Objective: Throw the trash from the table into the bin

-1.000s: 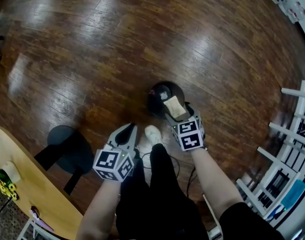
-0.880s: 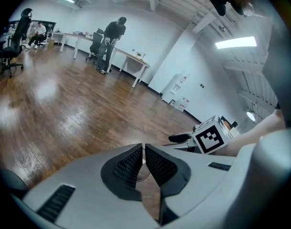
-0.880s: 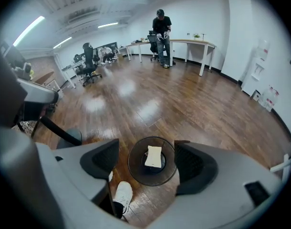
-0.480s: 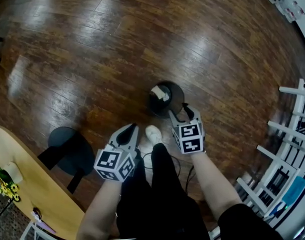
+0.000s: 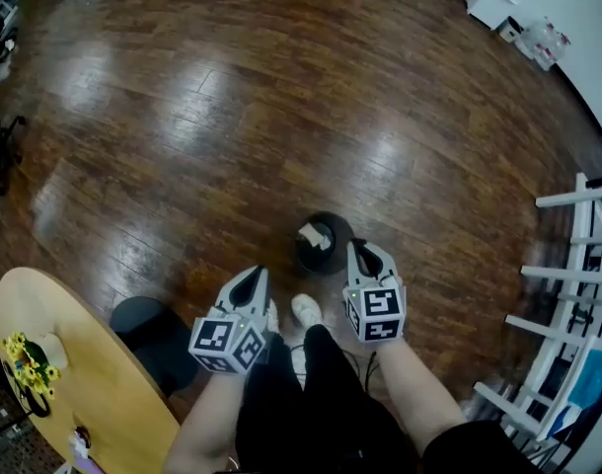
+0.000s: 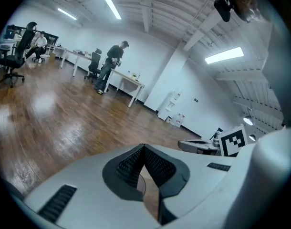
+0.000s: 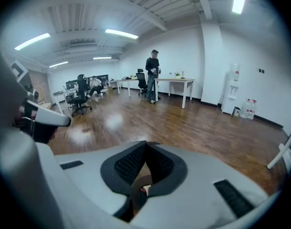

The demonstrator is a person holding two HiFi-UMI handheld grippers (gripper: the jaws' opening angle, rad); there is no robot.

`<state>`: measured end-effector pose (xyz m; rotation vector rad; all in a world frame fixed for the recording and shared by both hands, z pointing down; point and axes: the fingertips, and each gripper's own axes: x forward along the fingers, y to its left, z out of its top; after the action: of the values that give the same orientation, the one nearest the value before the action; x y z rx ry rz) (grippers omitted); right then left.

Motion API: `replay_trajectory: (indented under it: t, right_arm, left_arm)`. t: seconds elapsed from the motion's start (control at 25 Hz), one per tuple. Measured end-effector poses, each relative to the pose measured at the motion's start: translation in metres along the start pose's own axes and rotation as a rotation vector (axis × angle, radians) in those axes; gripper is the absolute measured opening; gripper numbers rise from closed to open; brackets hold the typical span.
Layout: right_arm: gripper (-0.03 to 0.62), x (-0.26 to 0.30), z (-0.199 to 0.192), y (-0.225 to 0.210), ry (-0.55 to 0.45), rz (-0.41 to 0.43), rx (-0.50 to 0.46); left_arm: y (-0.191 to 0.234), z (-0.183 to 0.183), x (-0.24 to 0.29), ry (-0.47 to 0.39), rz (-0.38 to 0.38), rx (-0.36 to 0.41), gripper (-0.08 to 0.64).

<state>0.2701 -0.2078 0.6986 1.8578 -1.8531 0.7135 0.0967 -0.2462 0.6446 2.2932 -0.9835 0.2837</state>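
Observation:
The black round bin (image 5: 331,250) stands on the wood floor just ahead of my feet, with a pale piece of trash (image 5: 313,234) lying inside it. My right gripper (image 5: 362,249) hangs above the bin's right rim; its jaws have just been closing and now meet with nothing between them (image 7: 145,146). Through the gap under them a slice of the bin (image 7: 136,194) shows. My left gripper (image 5: 253,276) is to the left of the bin, over the floor. Its jaws have also just closed the last bit, empty (image 6: 144,149).
A round yellow table (image 5: 84,383) with a small flower pot (image 5: 27,358) is at the lower left, a black stool (image 5: 143,322) beside it. A white rack (image 5: 567,294) stands at the right. A person (image 7: 152,75) stands by a far desk.
A second ago the right gripper held a beige piece over the bin; it then let it drop in. Both grippers have since risen, and the right jaws have shut.

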Motion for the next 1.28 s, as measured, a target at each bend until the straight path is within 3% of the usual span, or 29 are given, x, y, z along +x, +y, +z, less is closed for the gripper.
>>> replay_trajectory:
  t: [0.24,0.44,0.6,0.88,1.28]
  right_arm:
    - [0.003,-0.043,0.062,-0.007,-0.123,-0.016,-0.046]
    - [0.003,-0.087,0.126,-0.014,-0.27,-0.005,-0.073]
    - [0.003,-0.102,0.172,0.021,-0.384,0.1,-0.094]
    - [0.003,-0.09,0.222,0.141,-0.467,0.399,-0.247]
    - [0.003,-0.145,0.215,0.406,-0.541,0.885,-0.481]
  left_arm:
    - [-0.033,0.083,-0.011,-0.164,-0.062,0.073,0.0]
    - [-0.073,0.143,-0.041,-0.309,-0.065,0.125,0.0]
    - [-0.081,0.172,-0.08,-0.419,-0.039,0.165,0.0]
    - [-0.028,0.189,-0.183,-0.593,0.228,0.168,0.0]
    - [0.074,0.131,-0.455,-0.861,0.734,0.045,0.0]
